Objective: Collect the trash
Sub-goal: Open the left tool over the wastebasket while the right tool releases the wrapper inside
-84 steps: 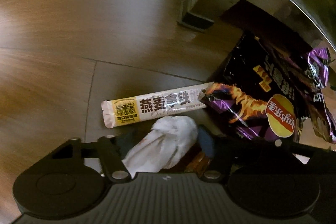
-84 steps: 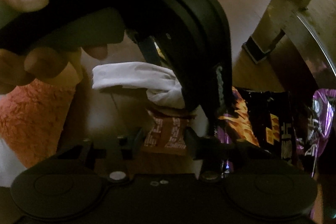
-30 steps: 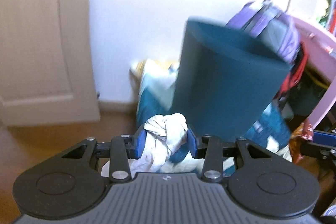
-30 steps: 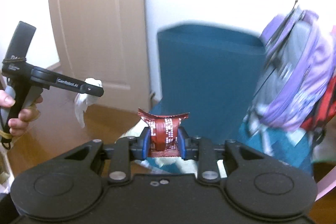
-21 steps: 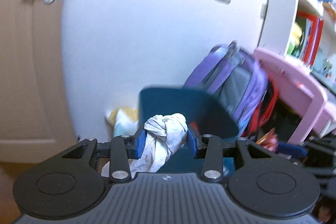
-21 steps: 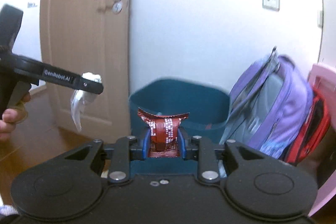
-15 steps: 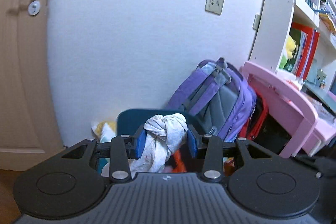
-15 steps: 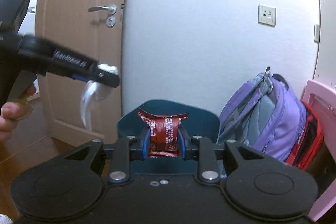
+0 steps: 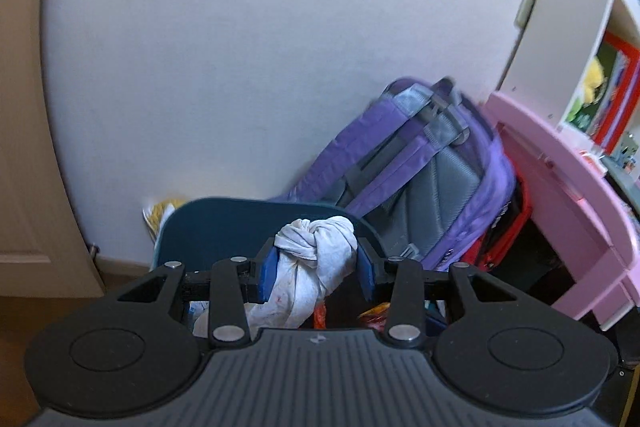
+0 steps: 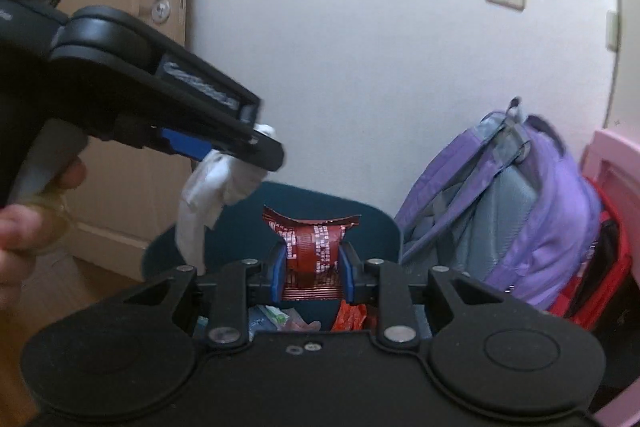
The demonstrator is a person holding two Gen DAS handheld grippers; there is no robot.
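Note:
My left gripper (image 9: 316, 269) is shut on a crumpled white tissue (image 9: 314, 267), whose tail hangs below the blue pads. It hovers over the open top of a dark teal trash bin (image 9: 216, 227) that stands against the wall. My right gripper (image 10: 312, 269) is shut on a red-brown snack wrapper (image 10: 314, 247), also above the bin (image 10: 376, 227). In the right wrist view the left gripper (image 10: 256, 147) reaches in from the left with the tissue (image 10: 208, 195) dangling over the bin's rim. Wrappers lie inside the bin (image 10: 348, 315).
A purple and grey backpack (image 9: 420, 179) leans on the wall right of the bin, with a red bag (image 10: 592, 267) behind it. A pink desk (image 9: 560, 195) stands at far right. A wooden door (image 10: 136, 27) is at left. A person's hand (image 10: 36, 211) holds the left gripper's handle.
Both grippers have risen and come closer over the bin, which now lies low in view with its opening showing. The left gripper moved rightward toward the bin. Both grips are unchanged.

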